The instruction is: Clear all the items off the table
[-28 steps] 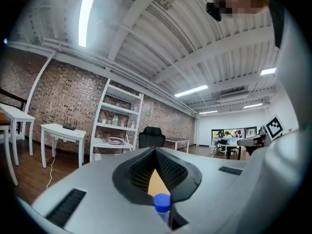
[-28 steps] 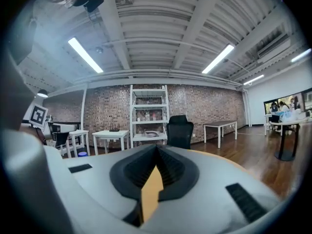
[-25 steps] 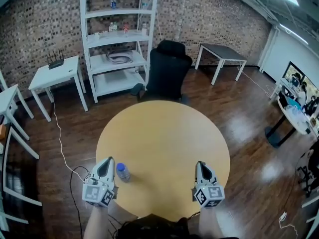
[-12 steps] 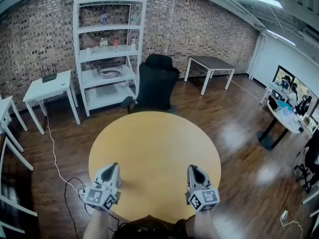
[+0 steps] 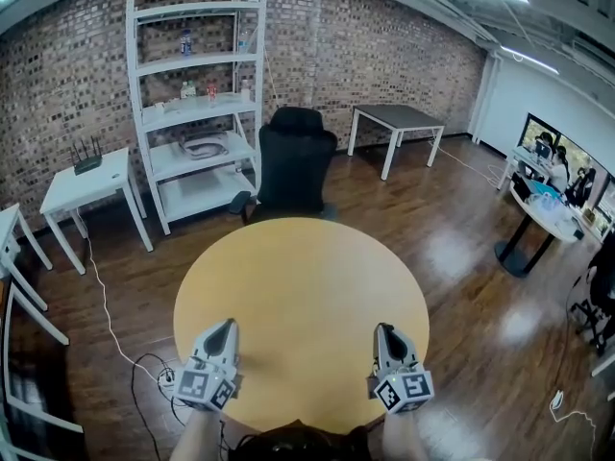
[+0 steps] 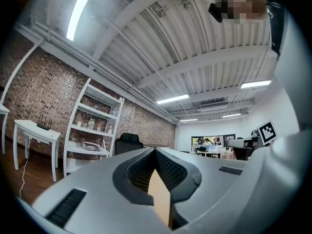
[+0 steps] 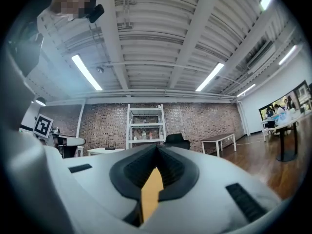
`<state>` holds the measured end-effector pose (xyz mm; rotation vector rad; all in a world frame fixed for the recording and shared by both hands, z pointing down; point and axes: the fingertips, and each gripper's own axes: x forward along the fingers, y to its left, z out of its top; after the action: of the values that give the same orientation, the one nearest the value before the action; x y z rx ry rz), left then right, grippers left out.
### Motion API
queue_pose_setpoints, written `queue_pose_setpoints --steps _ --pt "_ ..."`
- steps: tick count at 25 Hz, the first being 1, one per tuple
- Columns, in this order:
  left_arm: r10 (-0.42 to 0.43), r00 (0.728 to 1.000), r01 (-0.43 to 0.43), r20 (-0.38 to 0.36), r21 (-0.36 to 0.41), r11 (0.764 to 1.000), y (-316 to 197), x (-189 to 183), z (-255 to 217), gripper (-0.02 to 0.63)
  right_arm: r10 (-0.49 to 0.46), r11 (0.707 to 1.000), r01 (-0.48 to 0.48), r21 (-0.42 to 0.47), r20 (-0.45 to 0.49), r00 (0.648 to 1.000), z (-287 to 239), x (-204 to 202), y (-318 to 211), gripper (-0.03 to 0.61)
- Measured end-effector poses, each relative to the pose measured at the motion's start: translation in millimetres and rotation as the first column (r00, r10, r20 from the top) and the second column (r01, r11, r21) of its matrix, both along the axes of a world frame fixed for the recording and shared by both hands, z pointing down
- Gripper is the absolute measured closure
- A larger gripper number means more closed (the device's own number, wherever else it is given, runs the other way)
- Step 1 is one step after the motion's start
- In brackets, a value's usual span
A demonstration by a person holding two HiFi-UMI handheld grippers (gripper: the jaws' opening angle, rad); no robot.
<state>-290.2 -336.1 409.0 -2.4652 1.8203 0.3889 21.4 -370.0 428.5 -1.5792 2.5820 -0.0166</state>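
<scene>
Holds 2 grippers low over the near rim of the round yellow table (image 5: 303, 277): left gripper (image 5: 223, 326) at its left side, right gripper (image 5: 384, 330) at its right. Jaws of both pressed together, tips meeting, nothing clamped. Beyond the table, black chair (image 5: 294, 166) and white shelf unit (image 5: 197, 113) bearing what may be small bottles.

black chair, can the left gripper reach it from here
Probably not: the left gripper is at the near edge, with the whole round table between it and the black chair.
</scene>
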Motion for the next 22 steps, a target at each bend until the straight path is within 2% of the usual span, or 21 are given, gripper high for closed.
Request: queue_pose_setpoints --steps 3,5,7,10,13,17,20,22 --pt "0.062 0.997 -0.062 0.047 0.003 0.998 -1.5 15.8 2.8 0.607 0.042 0.999 -0.042 -0.006 -0.009 0.999 5.5 3.3 5.8 0.574" --pt "0.13 0.991 -0.13 0.046 -0.003 0.992 -3.9 30.2 9.2 0.607 0.088 0.996 -0.088 -0.011 -0.018 0.996 11.4 8.9 14.0 0.574" --pt "0.201 0.979 -0.201 0.042 -0.005 0.98 -9.5 48.0 14.0 0.607 0.141 0.99 -0.142 -0.015 -0.035 0.989 15.3 18.2 23.2 0.574" --pt "0.301 0.948 -0.302 0.103 -0.008 0.953 -14.5 87.9 18.9 0.607 0.253 0.966 -0.256 -0.041 -0.07 0.965 15.9 50.4 49.9 0.574" --pt "0.397 0.906 -0.4 0.147 -0.006 0.916 -14.1 136.0 20.0 0.607 0.39 0.913 -0.399 -0.083 -0.105 0.915 11.8 102.3 94.4 0.574" --pt "0.508 0.856 -0.509 0.097 -0.021 0.861 -18.7 184.9 26.3 0.607 0.546 0.824 -0.556 -0.107 -0.113 0.83 16.2 153.8 141.6 0.574" --pt "0.594 0.802 -0.593 0.067 -0.033 0.804 -18.8 219.1 29.0 0.607 0.622 0.77 -0.63 -0.096 -0.106 0.776 16.2 178.0 164.5 0.574" --pt "0.641 0.765 -0.64 0.071 -0.038 0.768 -6.8 245.5 27.7 0.607 0.647 0.75 -0.655 -0.094 -0.1 0.756 17.0 195.2 185.6 0.574"
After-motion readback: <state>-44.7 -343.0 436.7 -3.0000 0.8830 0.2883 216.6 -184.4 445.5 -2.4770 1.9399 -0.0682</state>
